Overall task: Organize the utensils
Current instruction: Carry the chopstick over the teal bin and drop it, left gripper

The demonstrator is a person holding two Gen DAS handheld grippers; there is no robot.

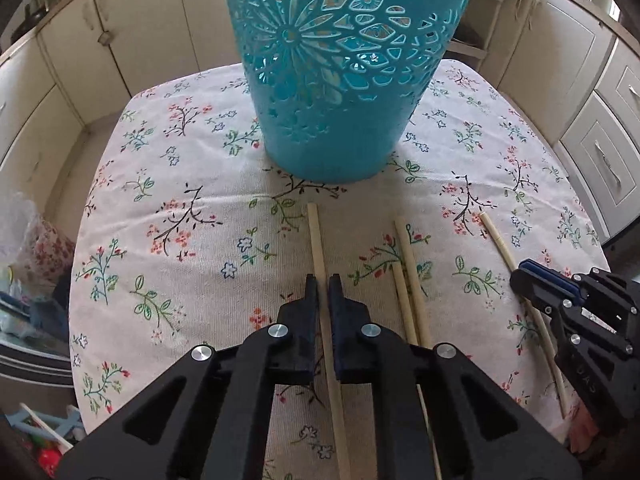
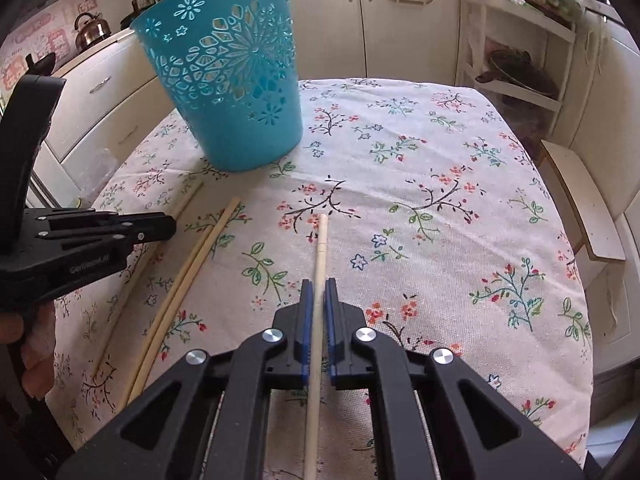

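A pale wooden chopstick (image 1: 316, 236) runs between the fingers of my left gripper (image 1: 322, 282), which is shut on it. My right gripper (image 2: 319, 286) is shut on another chopstick (image 2: 322, 240). Both sticks point toward the teal cut-out basket (image 1: 332, 80) (image 2: 236, 80) standing upright on the floral tablecloth (image 2: 440, 160). Two more chopsticks (image 1: 408, 276) (image 2: 200, 248) lie side by side between the grippers. In the left wrist view the right gripper (image 1: 522, 276) shows at the right edge, on its stick (image 1: 496, 240). In the right wrist view the left gripper (image 2: 170, 226) shows at the left.
Cream kitchen cabinets (image 2: 400, 20) surround the table. A shelf rack (image 2: 520, 80) and a wooden stool (image 2: 584, 208) stand off the right side, a kettle (image 2: 92, 28) on the counter at the left. Plastic bags (image 1: 32, 240) sit below the left table edge.
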